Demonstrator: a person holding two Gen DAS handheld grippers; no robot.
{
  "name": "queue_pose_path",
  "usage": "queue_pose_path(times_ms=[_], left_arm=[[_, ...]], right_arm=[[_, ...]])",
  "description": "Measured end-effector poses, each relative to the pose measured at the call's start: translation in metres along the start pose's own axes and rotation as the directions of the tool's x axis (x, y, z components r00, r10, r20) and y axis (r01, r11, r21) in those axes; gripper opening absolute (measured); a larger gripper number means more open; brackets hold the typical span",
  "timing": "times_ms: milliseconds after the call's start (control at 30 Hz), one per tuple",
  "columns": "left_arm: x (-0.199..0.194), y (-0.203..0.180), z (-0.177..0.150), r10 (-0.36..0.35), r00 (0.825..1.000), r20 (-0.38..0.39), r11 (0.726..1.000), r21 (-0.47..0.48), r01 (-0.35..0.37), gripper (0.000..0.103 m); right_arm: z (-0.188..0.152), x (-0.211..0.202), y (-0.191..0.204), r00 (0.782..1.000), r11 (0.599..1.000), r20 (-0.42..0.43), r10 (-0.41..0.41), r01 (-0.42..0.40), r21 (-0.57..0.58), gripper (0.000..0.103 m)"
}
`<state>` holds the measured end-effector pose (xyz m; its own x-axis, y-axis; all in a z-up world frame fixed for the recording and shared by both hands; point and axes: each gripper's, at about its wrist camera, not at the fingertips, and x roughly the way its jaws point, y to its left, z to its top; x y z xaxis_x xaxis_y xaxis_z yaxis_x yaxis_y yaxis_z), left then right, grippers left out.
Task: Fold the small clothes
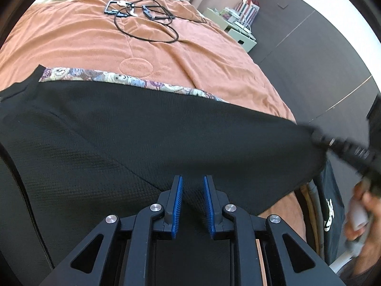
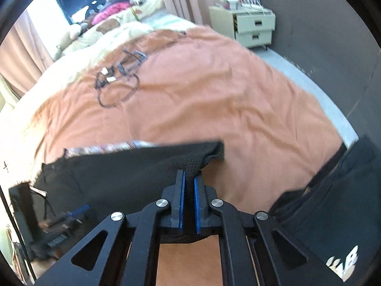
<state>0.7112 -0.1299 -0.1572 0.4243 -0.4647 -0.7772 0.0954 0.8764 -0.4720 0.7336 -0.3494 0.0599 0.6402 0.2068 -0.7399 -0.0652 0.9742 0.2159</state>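
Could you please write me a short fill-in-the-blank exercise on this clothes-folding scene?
1. The right gripper is shut on a bunched corner of the ____ garment.
2. The garment lies on an ____ bedspread.
3. Farther up the bedspread lies a tangle of black ____ near some black frames.
4. Beyond the bed stands a pale cabinet with ____ drawers showing in its front.

Missing words: black; orange; cables; two
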Motion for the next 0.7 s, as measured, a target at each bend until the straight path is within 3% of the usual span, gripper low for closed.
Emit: queue_pose_path(times_ms=[200,533,700], left_arm=[[-0.001,0.005,-0.001,0.003,1.000,0.002,1.000,-0.005,-0.003,0.020],[0.017,0.010,-0.003,-0.022,0.999,-0.026,0.999,-0.037,0.021,0.020],[-0.003,0.015,0.000,-0.018,1.000,0.021,0.999,-0.030,0.019,0.020]], right_arm=[[0.015,-0.026,0.028,0.998,0.998,0.049,0.046,-0.043,-0.055,0.003],[-0.004,-0.055,0.080,0.988,0.970,0.053,0.144,-0.131,-0.204,0.003],[-0.007,-0.061,0.093,0.981,0.955,0.039,0.187,-0.173,-0.242,0.003]])
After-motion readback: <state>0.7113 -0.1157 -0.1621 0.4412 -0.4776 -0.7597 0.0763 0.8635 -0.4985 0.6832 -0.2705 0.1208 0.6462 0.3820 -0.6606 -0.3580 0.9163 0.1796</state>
